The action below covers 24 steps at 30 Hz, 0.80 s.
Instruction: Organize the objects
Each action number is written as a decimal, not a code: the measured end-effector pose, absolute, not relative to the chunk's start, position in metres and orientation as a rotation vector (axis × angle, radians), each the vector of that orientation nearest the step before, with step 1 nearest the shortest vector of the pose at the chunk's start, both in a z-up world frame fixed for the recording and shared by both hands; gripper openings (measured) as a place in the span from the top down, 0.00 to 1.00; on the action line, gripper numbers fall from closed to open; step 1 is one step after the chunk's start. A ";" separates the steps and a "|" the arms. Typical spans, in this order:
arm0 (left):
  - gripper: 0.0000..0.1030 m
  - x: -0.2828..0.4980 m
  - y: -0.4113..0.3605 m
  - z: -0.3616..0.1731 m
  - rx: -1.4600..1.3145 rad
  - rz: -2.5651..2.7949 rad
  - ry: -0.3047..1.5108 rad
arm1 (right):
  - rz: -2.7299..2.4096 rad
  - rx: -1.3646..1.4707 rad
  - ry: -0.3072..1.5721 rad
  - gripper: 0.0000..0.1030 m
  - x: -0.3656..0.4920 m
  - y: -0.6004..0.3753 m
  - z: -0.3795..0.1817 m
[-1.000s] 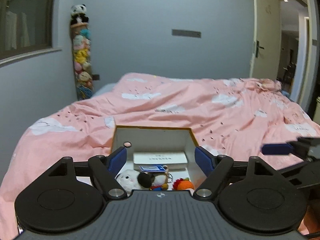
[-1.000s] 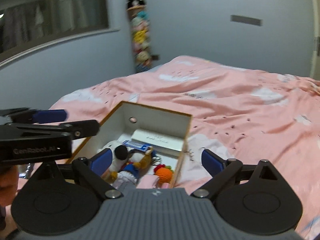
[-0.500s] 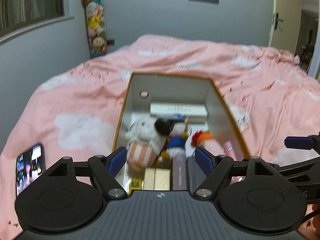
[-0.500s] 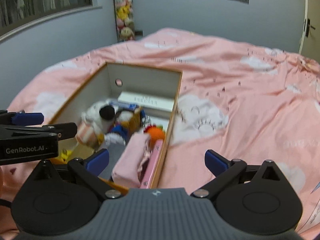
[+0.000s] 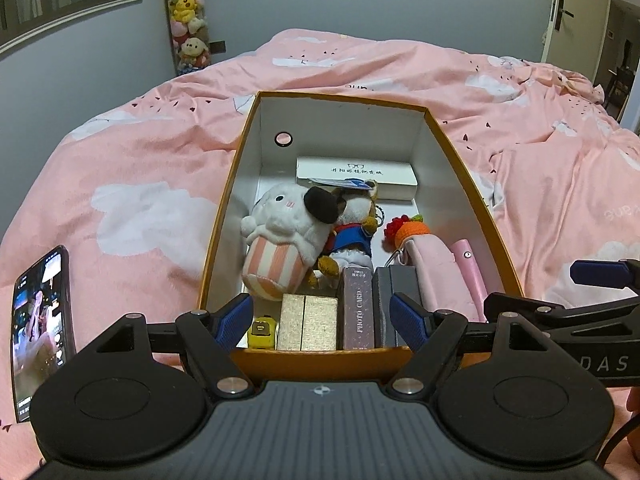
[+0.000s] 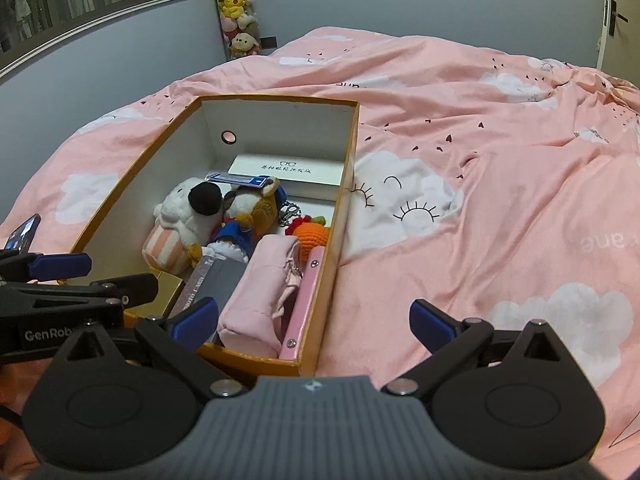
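Beside box (image 5: 224, 204), lit phone (image 5: 38, 328).

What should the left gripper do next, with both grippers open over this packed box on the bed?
Probably ease the left gripper forward and down toward the popcorn plush. Its jaws are open and empty just above the box near wall, and the plush lies loose on top, so it looks the easiest first grab. The right gripper also holds nothing.

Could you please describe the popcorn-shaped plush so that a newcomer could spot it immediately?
On the pink bed, find the orange-rimmed box. The popcorn plush lies along its left wall, beside a dog toy. Only it has a pink-and-white striped tub under a fluffy white top.
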<state>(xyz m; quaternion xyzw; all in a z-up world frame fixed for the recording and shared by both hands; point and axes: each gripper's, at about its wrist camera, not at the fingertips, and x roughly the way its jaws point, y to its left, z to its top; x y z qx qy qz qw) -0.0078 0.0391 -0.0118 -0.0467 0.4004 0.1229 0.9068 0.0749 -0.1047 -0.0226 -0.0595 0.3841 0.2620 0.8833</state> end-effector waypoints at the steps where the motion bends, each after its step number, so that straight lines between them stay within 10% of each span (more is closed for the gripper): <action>1: 0.12 -0.007 0.039 -0.012 -0.097 0.254 0.828 | 0.546 -0.125 0.801 0.02 0.075 -0.104 -0.023; 24: 0.12 -0.007 0.039 -0.012 -0.100 0.253 0.828 | 0.539 -0.127 0.825 0.02 0.076 -0.104 -0.026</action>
